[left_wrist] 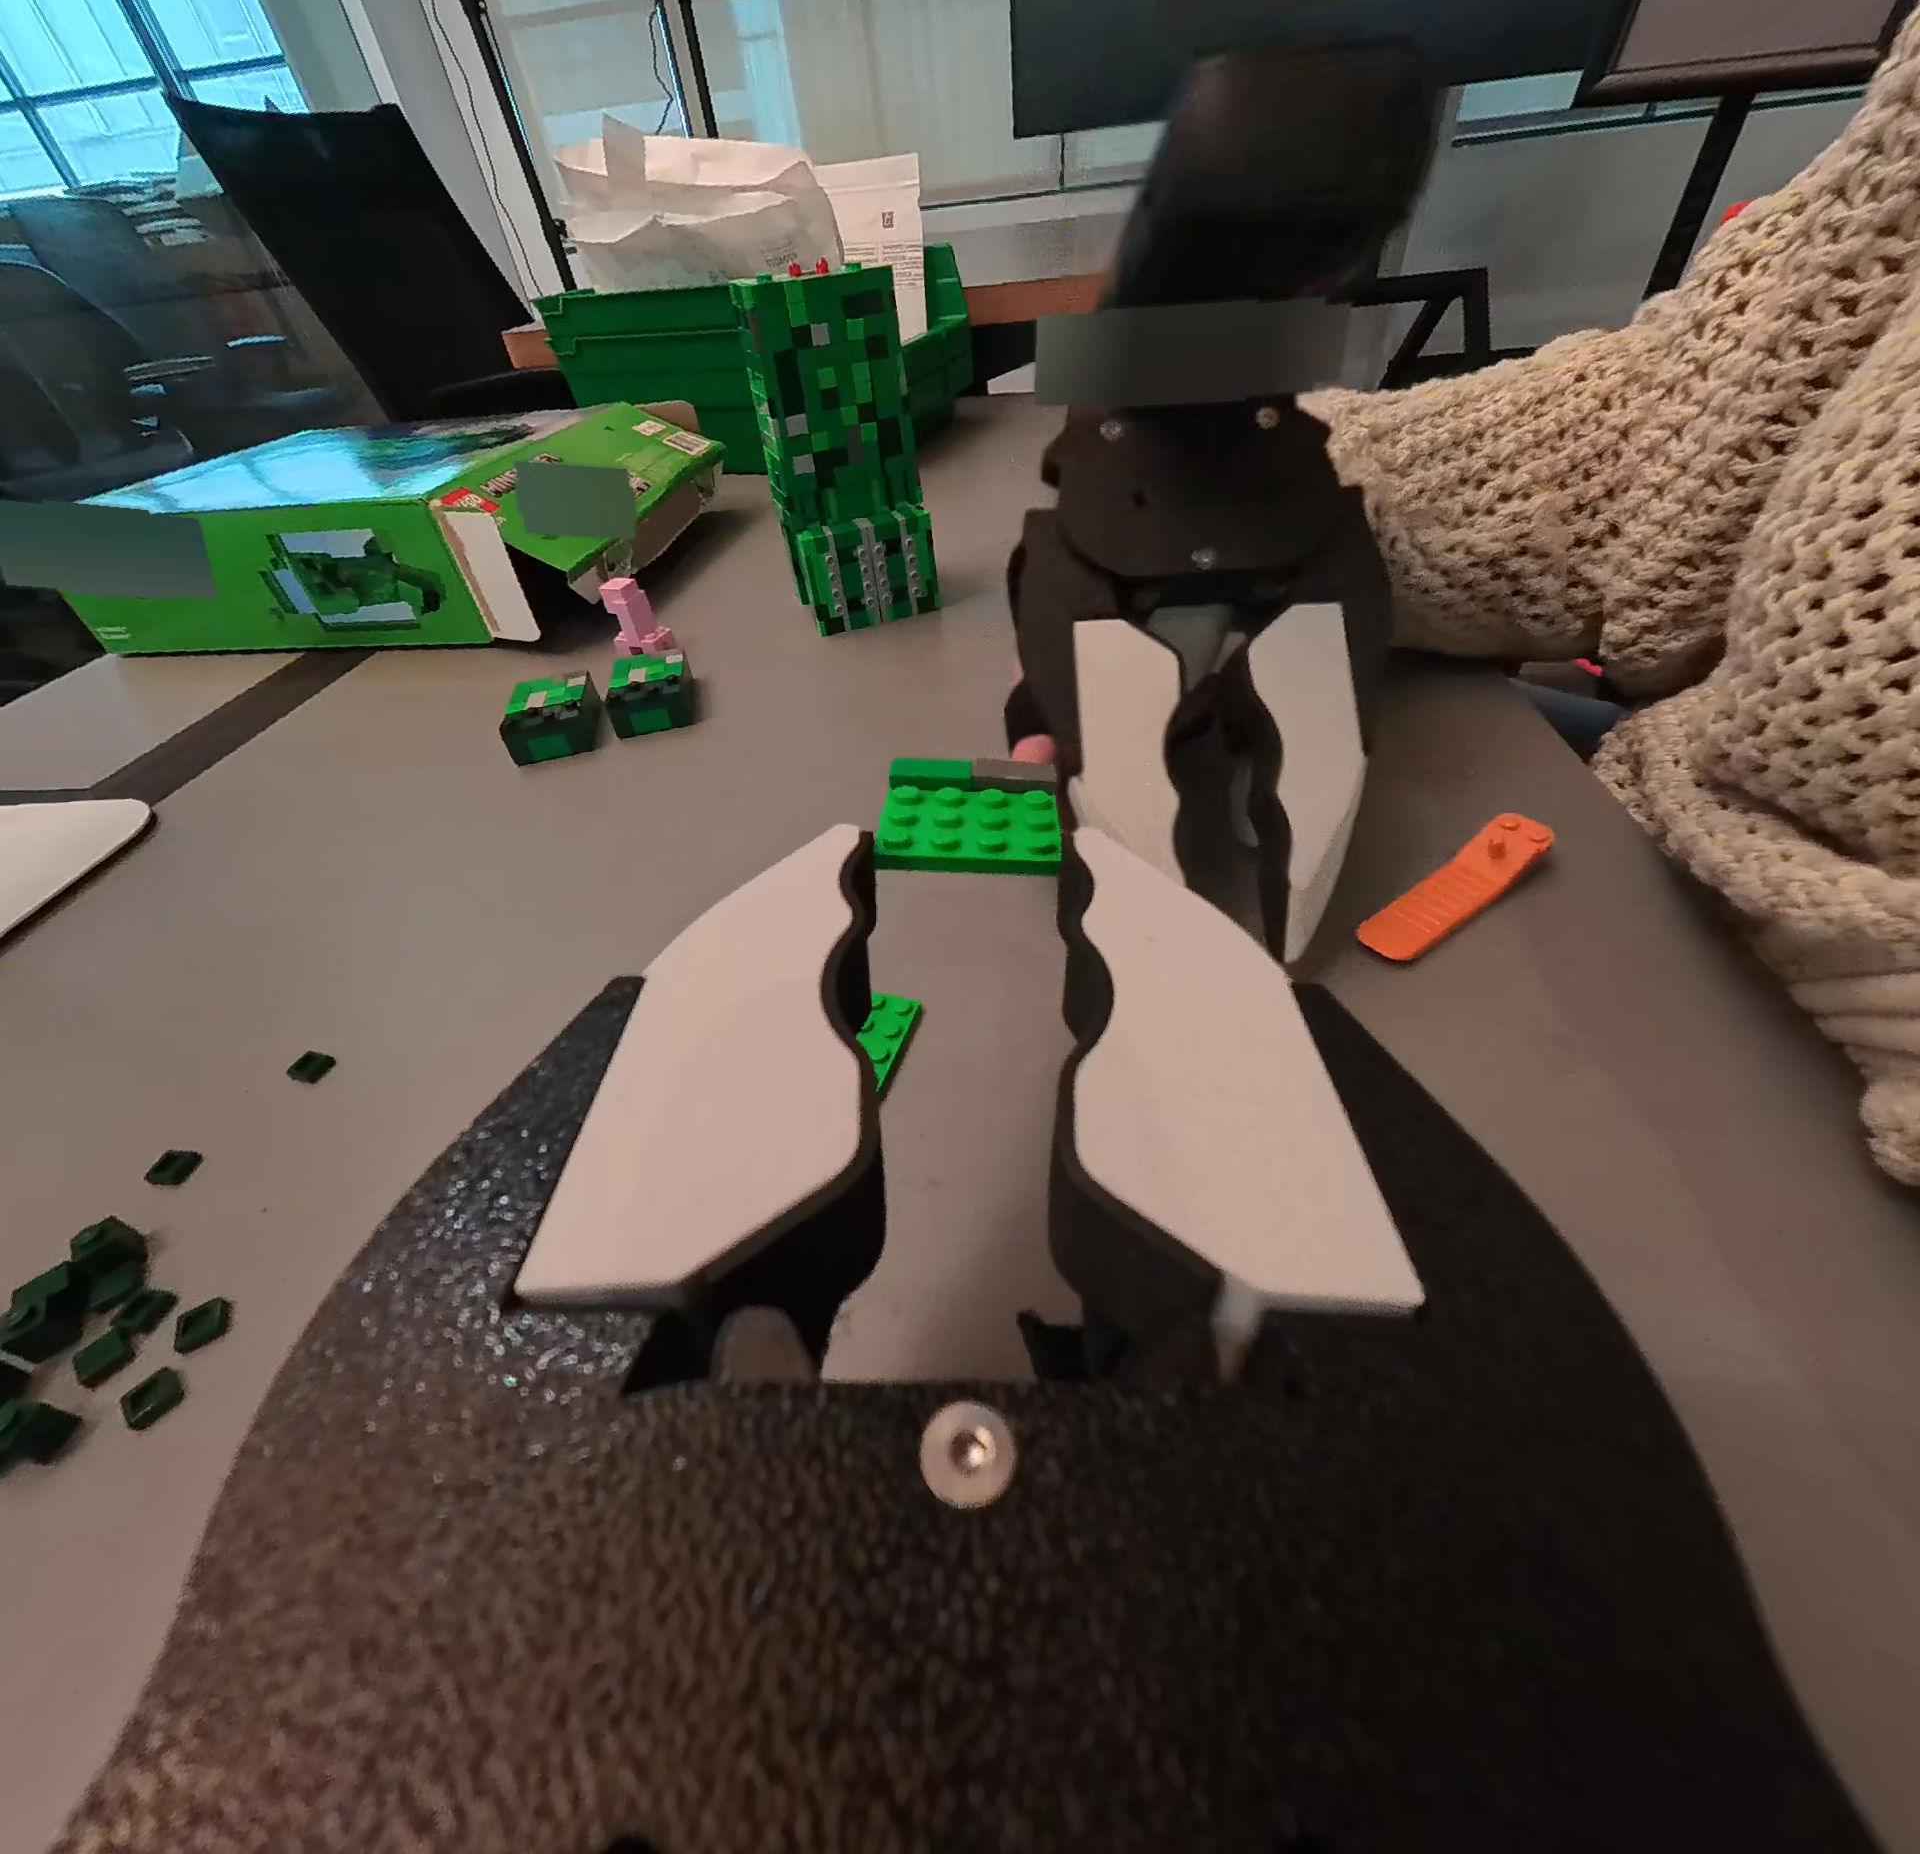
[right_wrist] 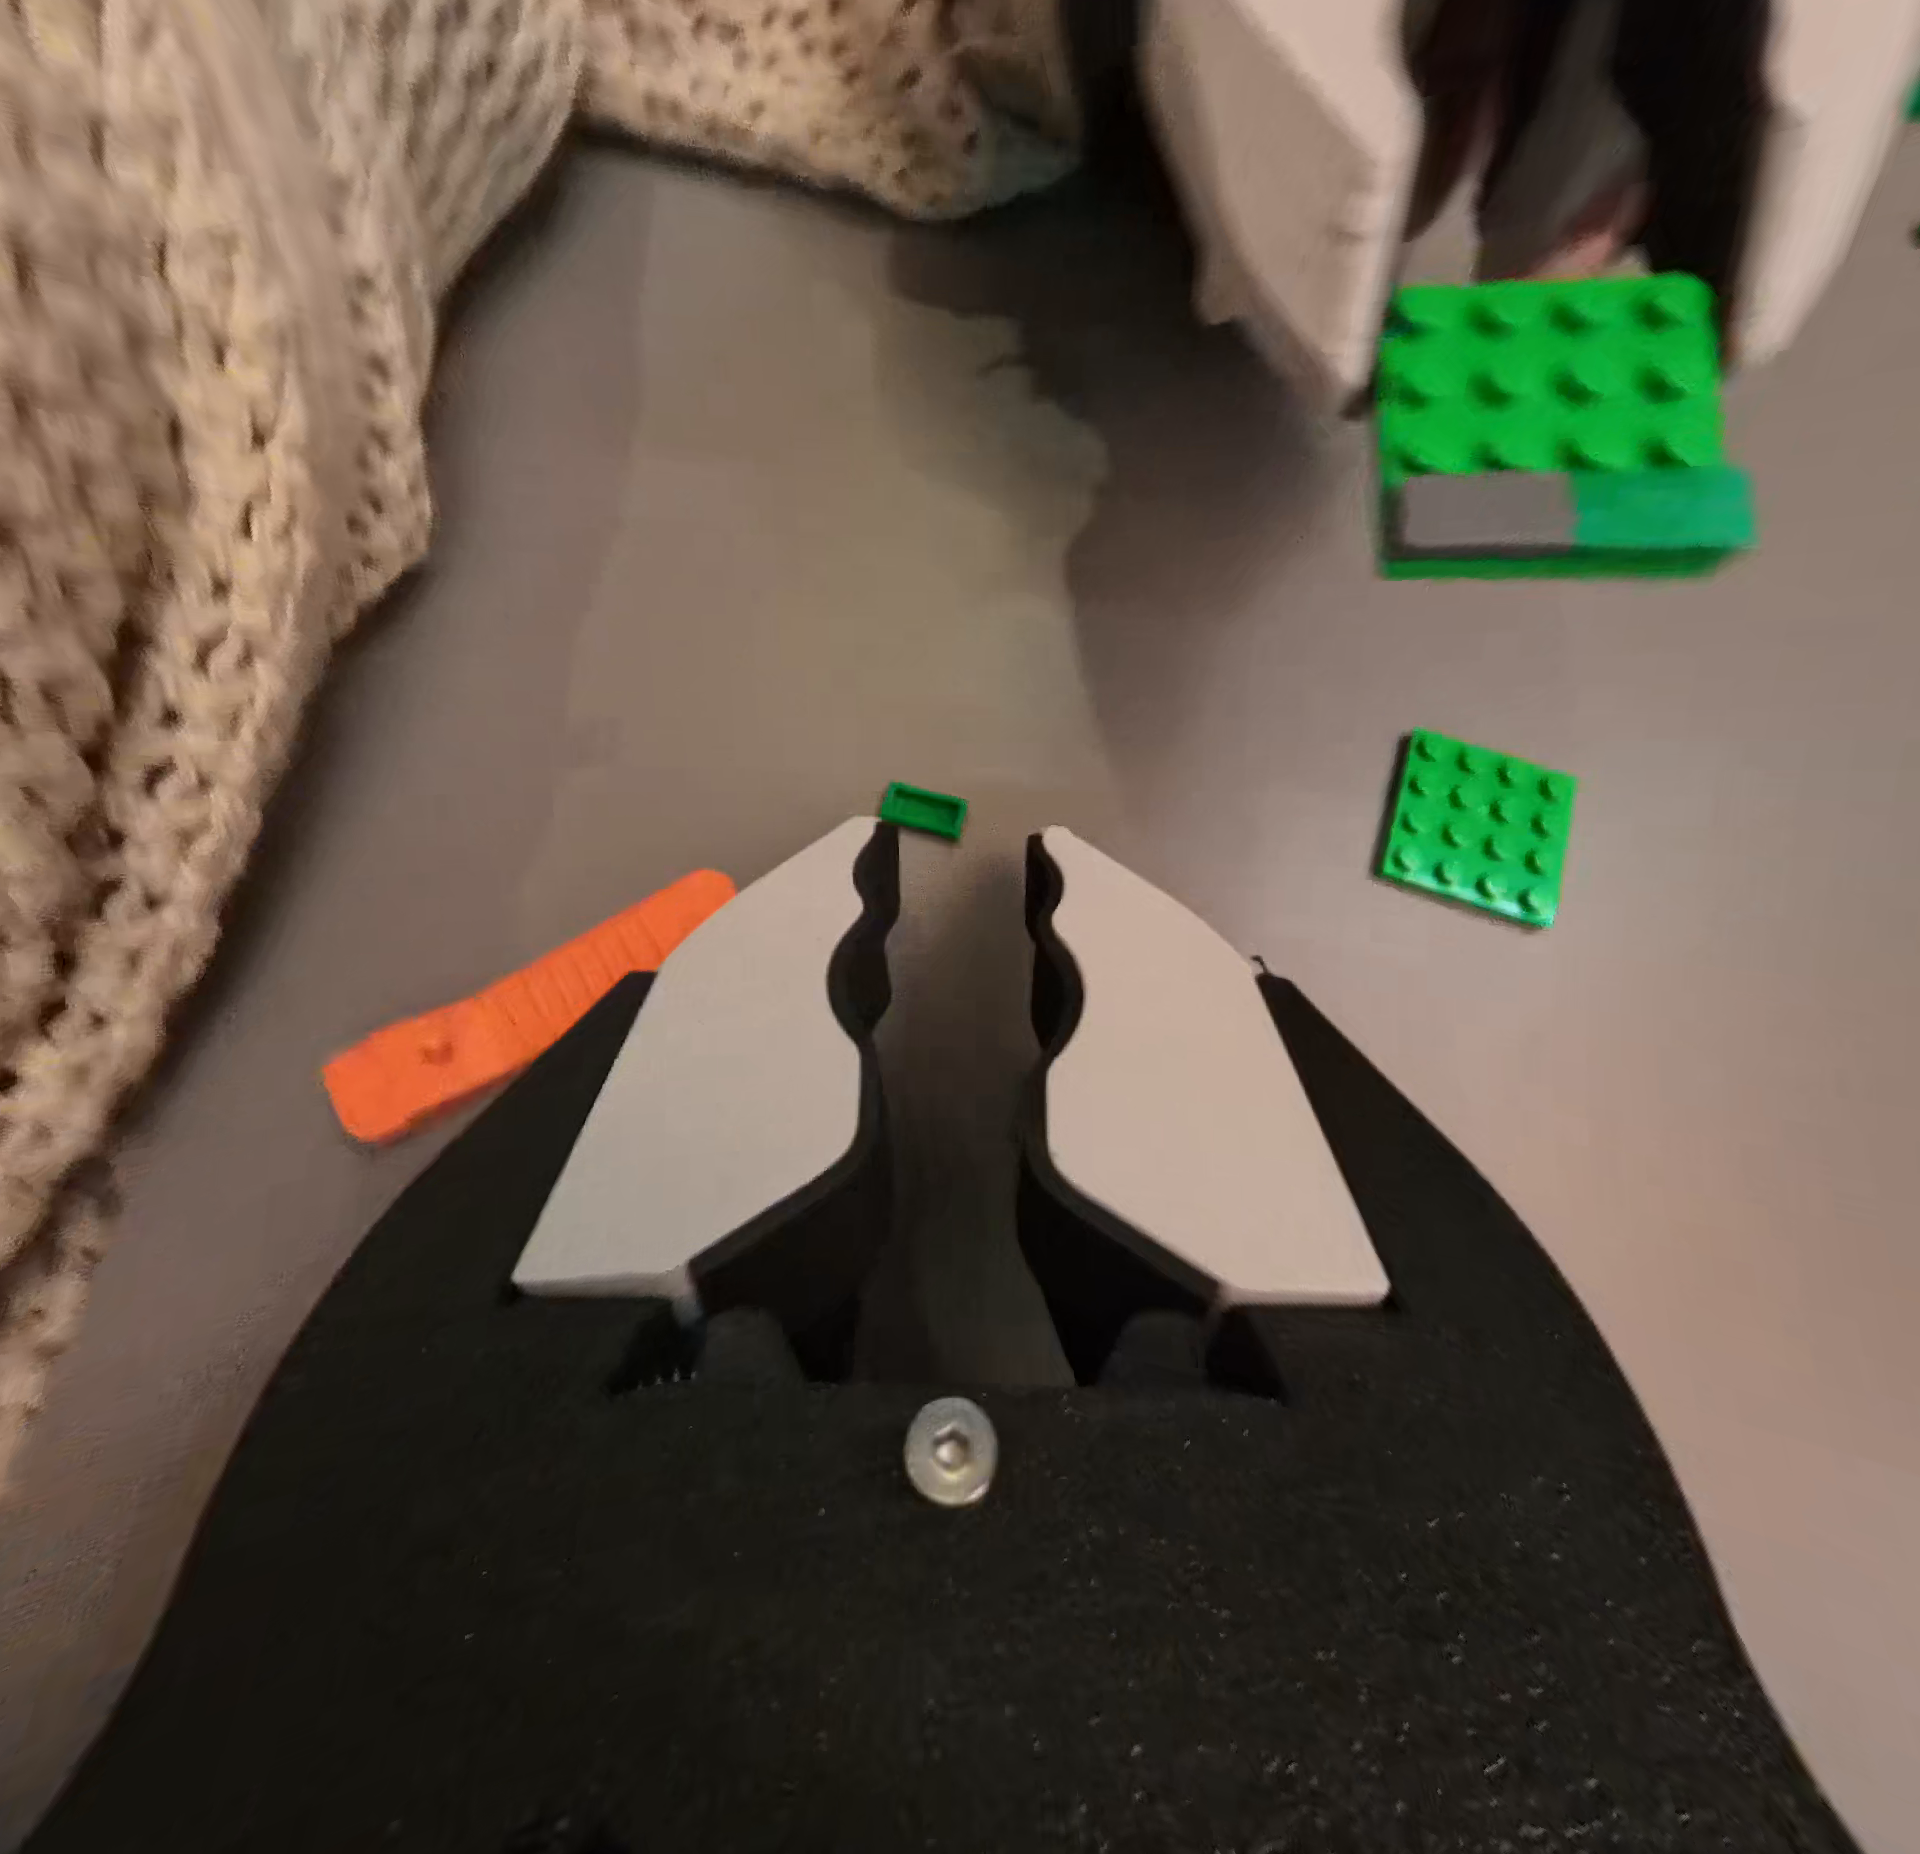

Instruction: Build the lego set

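Observation:
A bright green studded plate lies flat on the grey table, with a grey tile and a green tile along one edge. My left gripper has its fingertips against the plate's two sides, holding it; it shows at the top right of the right wrist view. My right gripper is open just above the table. A small green tile lies underside up at its left fingertip. The right gripper points down beside the plate. A second green plate lies loose nearby, partly under my left finger.
An orange brick separator lies by a knitted sleeve. A built green blocky figure, two small green cubes, a pink figure, the set's box and green bins stand farther back. Dark green tiles are scattered left. One gripper's finger ends stand about 9 cm off the other's.

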Motion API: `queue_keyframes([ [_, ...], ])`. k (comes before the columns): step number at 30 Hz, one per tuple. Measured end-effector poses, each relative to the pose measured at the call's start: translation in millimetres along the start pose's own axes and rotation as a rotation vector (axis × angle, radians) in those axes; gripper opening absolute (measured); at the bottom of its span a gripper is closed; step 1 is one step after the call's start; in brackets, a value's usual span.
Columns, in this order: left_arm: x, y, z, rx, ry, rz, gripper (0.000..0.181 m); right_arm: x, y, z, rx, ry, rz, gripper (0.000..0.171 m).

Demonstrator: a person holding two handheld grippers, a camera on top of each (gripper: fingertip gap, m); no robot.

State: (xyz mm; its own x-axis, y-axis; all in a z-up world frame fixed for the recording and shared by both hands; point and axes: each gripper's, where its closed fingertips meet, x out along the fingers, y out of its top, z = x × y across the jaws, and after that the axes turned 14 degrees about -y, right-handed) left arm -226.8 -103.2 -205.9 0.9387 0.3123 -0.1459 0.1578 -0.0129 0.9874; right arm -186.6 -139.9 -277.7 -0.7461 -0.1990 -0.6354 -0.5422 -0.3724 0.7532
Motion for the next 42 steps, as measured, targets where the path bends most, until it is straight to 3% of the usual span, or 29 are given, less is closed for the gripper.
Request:
queue_keyframes([
  [2,-0.9,-0.3,1.4,0.003,-0.001,-0.004,0.034,2.8,-2.4,-5.4,-0.065,0.017,-0.015,0.023],
  [14,1.3,-1.0,3.6,0.012,-0.012,-0.015,0.034,3.1,2.0,-23.8,0.016,0.144,-0.053,0.011],
  [22,1.5,-1.2,4.6,0.016,-0.015,-0.021,0.034,7.9,1.5,-16.6,-0.06,0.099,-0.033,0.015],
  [31,2.4,-1.5,4.7,0.02,-0.017,-0.027,0.034,10.7,-0.6,-15.1,-0.15,0.047,-0.071,0.008],
  [42,5.6,-4.2,7.6,0.038,-0.031,-0.053,0.034,5.3,5.2,-3.8,-0.122,-0.012,-0.059,0.008],
])
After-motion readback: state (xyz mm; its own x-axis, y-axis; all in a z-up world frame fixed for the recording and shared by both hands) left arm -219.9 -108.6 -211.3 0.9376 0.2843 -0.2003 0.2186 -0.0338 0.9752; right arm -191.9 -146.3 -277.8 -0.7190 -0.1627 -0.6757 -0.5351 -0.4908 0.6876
